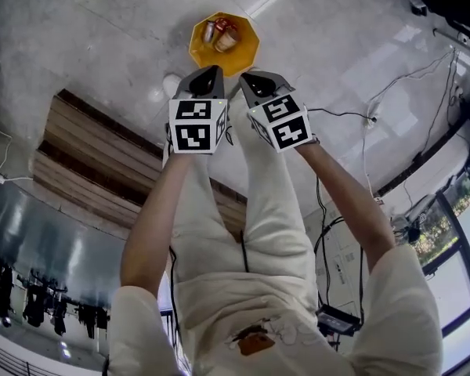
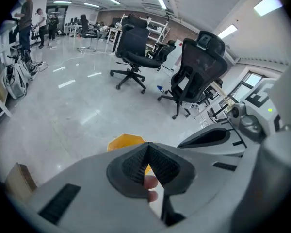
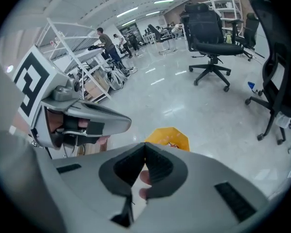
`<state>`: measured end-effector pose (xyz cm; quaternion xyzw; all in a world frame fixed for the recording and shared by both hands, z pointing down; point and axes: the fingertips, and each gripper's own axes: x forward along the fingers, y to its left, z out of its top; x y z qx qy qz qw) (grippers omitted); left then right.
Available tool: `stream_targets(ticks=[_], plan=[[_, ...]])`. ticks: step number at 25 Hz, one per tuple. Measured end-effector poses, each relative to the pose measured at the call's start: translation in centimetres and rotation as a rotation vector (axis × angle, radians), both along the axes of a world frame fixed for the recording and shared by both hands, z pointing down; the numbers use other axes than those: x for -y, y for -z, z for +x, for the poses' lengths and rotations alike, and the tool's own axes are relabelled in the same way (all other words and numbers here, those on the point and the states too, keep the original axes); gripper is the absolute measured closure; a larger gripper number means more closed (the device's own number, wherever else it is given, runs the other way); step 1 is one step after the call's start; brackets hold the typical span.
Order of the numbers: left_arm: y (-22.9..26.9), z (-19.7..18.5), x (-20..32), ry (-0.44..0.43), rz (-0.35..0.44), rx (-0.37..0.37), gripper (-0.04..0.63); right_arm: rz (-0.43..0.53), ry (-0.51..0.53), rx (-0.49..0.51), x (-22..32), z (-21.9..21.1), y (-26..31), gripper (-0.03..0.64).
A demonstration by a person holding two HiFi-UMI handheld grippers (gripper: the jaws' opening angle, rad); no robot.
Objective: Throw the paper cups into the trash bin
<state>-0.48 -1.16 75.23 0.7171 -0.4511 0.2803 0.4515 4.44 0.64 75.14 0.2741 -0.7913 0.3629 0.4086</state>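
— Bin first, head view: the yellow trash bin (image 1: 224,45) stood on the floor just beyond the left gripper (image 1: 207,78) and right gripper (image 1: 258,83), paper cups (image 1: 219,34) lying inside.
— Left gripper view?
— Jaws pinched together, empty, bin past their tips.
— Right gripper view?
— Same: closed on nothing, bin ahead.
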Motion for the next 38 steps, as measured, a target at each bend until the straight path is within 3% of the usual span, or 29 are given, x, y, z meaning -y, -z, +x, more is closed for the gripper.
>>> stream_targets(ticks=[10, 18, 27, 31, 38], plan=[[17.2, 0.0, -2.8, -0.076, 0.072, 0.004, 0.592, 0.071, -0.028, 0.019, 0.5, 0.4, 14.7, 0.61], [28.6, 0.7, -4.6, -0.038, 0.131, -0.03, 0.592, 0.131, 0.03, 0.024, -1.2, 1.8, 25.8, 0.609], [39.3, 1.6, -7.0, -0.095, 0.263, -0.061, 0.592, 0.228, 0.006, 0.139, -4.2, 0.9, 37.9, 0.61], [45.1, 1.9, -7.1, -0.065, 0.339, -0.096, 0.592, 0.273, 0.005, 0.198, -5.9, 1.0, 43.5, 0.61], [54.9, 2.0, -3.6, 0.023, 0.524, -0.188, 0.592, 0.424, 0.001, 0.29, -3.6, 0.6, 52.4, 0.611]])
